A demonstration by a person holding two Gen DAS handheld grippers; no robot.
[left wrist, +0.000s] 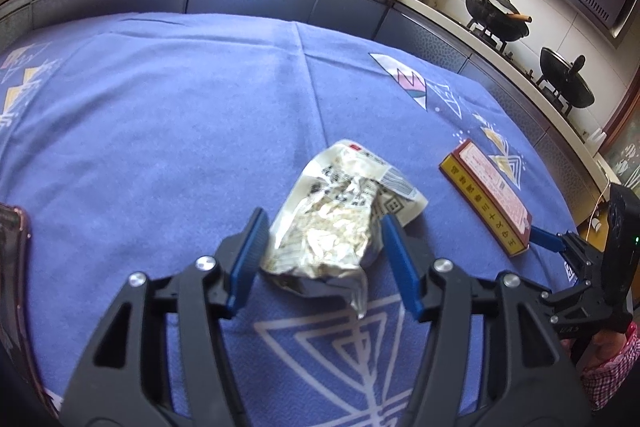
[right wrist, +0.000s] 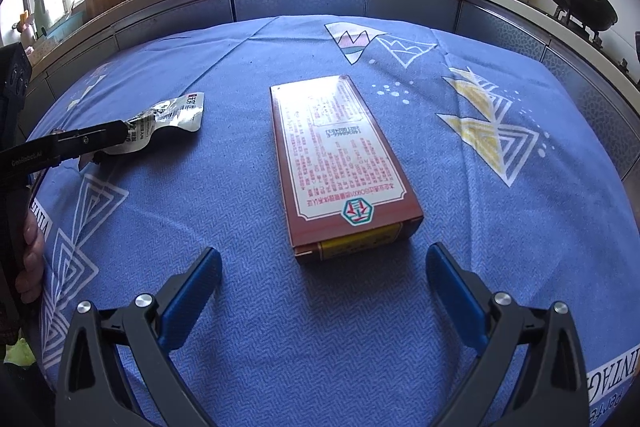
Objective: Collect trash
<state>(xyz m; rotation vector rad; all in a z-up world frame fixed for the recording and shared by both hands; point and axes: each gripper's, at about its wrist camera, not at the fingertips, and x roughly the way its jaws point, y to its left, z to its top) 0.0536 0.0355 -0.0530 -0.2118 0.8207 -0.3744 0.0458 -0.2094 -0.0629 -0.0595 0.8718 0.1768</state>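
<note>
Blue fingers either side of crumpled wrapper.

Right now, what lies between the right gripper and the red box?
Only bare blue tablecloth separates the open right gripper from the red box, seen in the right wrist view.

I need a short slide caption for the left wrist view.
Open left gripper straddles a crumpled wrapper on the blue tablecloth.

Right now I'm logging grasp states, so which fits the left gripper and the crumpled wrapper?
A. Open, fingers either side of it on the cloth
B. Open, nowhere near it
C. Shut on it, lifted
A: the left gripper is open, its blue fingers flanking the crumpled wrapper.
</note>
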